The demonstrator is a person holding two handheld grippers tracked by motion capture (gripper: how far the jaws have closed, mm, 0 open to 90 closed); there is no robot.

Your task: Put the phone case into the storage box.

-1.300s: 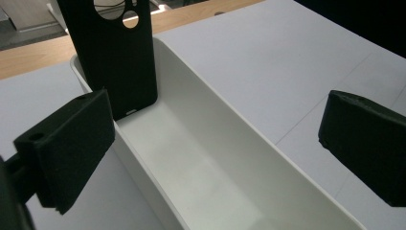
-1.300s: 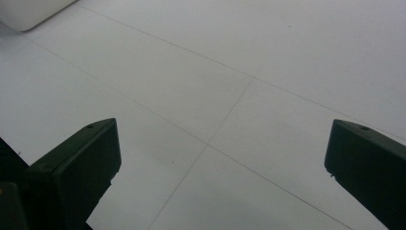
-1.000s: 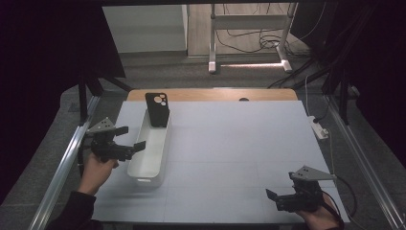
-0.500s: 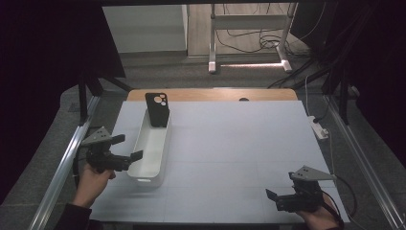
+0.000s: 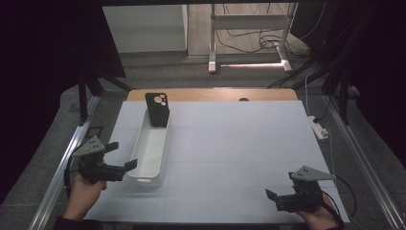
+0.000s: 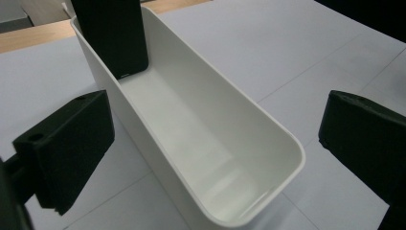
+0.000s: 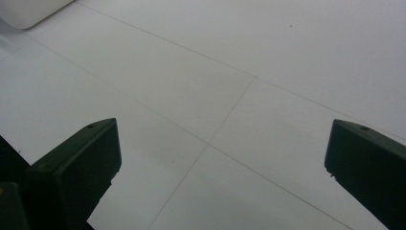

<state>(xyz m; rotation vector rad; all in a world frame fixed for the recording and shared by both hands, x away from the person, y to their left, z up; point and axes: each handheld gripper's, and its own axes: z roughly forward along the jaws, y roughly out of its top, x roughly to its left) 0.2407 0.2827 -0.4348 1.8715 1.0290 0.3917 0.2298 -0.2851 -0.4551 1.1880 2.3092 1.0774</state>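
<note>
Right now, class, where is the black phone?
The black phone stands leaning at the far end of the white bin on the table's left side, ahead of the open left tongs.

Glossy smooth white plastic bin (image 6: 201, 143), matt black phone case (image 6: 112, 36), matt tabletop (image 5: 239, 143)

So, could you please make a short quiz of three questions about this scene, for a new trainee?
1. True or false: the left gripper has its jaws closed on the near end of the white bin.
2. Where does the black phone stand?
A. flat on the table beside the bin
B. upright at the far end of the bin
C. between the jaws of the right gripper
3. Fill in: under the right gripper lies only the bare white ____.

Key
1. False: the jaws stand wide open on either side of the bin's near end.
2. B
3. table
</note>
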